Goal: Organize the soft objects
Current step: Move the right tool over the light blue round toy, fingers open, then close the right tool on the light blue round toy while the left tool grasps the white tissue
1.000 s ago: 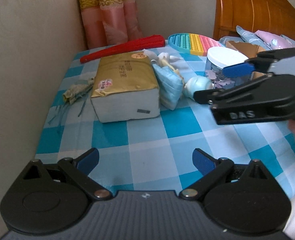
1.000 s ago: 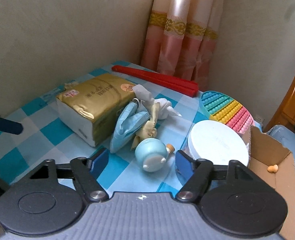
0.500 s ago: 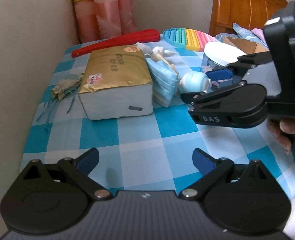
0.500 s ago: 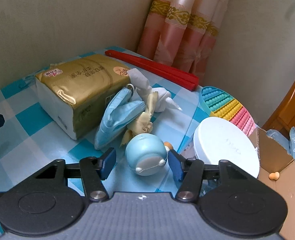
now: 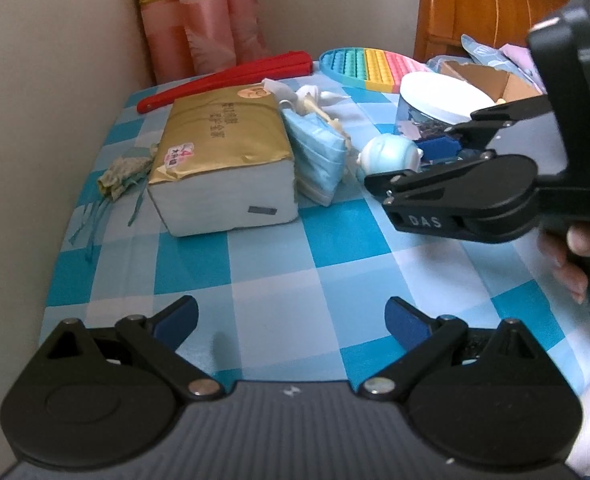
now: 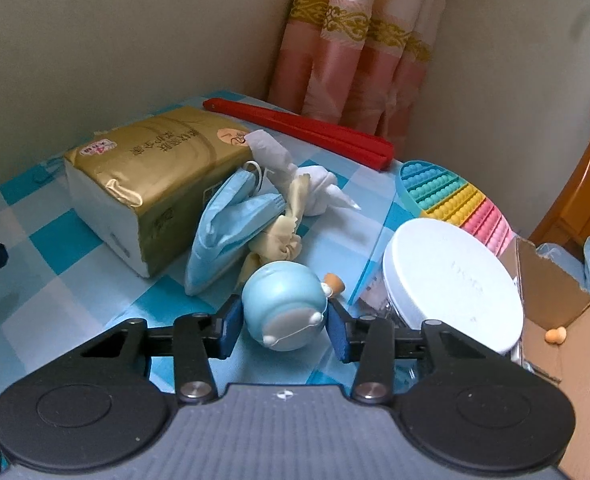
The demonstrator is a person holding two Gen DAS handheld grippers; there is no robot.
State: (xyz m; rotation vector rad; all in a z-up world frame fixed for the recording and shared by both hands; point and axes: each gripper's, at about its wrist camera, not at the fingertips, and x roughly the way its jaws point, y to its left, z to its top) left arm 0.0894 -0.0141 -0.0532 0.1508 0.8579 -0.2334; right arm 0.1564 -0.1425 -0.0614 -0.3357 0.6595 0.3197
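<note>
The right tongs (image 6: pixel 283 322), just closing around the toy (image 6: pixel 285 310) at 6 o'clock of the mask (image 6: pixel 231 224), were best squeezed gently, while the left tongs (image 5: pixel 293 320) were held released above the counter (image 5: pixel 335 240).

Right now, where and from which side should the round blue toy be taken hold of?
Grip the round blue toy across its widest middle, coming from the near, open side. Its body is a smooth ball, so it offers no edges. The right gripper has just been closing with the toy between its fingers, one on each flank.
</note>
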